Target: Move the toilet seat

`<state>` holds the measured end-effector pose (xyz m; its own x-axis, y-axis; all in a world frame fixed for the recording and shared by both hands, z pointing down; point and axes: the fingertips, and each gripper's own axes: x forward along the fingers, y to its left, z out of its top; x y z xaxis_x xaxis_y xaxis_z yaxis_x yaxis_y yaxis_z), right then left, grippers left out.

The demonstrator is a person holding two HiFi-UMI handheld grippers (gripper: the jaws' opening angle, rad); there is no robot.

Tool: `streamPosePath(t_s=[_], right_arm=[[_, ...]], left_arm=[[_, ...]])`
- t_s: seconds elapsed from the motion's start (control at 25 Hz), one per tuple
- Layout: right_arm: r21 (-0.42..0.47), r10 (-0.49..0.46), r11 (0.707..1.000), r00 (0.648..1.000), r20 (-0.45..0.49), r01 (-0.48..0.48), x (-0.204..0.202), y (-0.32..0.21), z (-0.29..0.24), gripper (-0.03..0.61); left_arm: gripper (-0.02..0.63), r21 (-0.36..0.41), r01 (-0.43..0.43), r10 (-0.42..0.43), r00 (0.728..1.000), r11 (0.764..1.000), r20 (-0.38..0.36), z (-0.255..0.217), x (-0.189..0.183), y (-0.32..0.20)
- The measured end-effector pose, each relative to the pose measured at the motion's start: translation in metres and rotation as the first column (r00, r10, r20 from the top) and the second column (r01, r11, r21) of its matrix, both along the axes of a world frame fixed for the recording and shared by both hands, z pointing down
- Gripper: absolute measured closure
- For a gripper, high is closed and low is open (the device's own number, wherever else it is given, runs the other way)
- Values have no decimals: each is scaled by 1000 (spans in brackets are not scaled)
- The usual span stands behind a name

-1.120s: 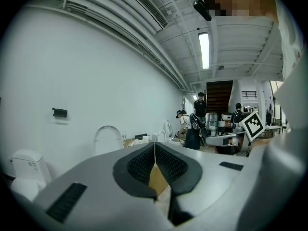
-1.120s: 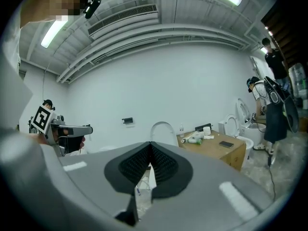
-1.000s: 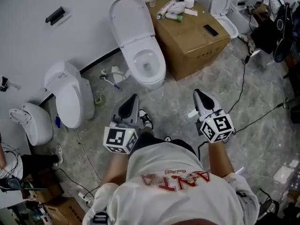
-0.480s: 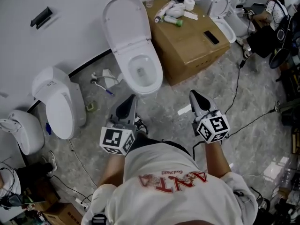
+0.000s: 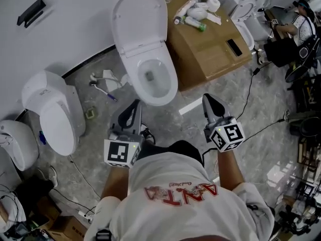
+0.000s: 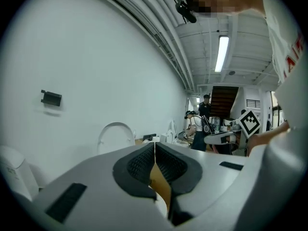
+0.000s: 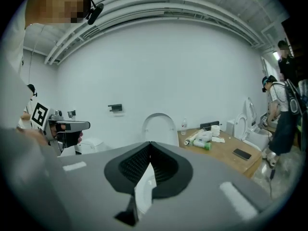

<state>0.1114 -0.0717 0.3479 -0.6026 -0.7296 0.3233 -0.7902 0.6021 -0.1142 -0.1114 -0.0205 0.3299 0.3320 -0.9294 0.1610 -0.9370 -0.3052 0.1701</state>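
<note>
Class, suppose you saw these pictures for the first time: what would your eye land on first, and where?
The white toilet, lid raised, stands straight ahead of the person. Just before it hover the left gripper and right gripper, both shut and empty. A cardboard box strewn with bottles stands to the toilet's right.

White red-lettered T-shirt (image 5: 175, 172); grey left gripper (image 5: 134, 105) and right gripper (image 5: 208, 100), black-padded jaws.

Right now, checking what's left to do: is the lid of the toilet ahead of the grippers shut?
No, the lid stands raised, and the bowl is open.
</note>
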Motion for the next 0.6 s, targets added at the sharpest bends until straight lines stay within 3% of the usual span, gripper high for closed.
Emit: streamPosePath(t_s=[0.36, 0.6], right_arm=[[-46, -39, 998, 999, -15, 38, -40, -63, 28, 575], [-137, -121, 983, 993, 9, 121, -35, -107, 75, 574]], left_arm=[[600, -103, 24, -33, 996, 994, -82, 39, -34, -47], [600, -187, 143, -157, 985, 972, -64, 76, -28, -71]])
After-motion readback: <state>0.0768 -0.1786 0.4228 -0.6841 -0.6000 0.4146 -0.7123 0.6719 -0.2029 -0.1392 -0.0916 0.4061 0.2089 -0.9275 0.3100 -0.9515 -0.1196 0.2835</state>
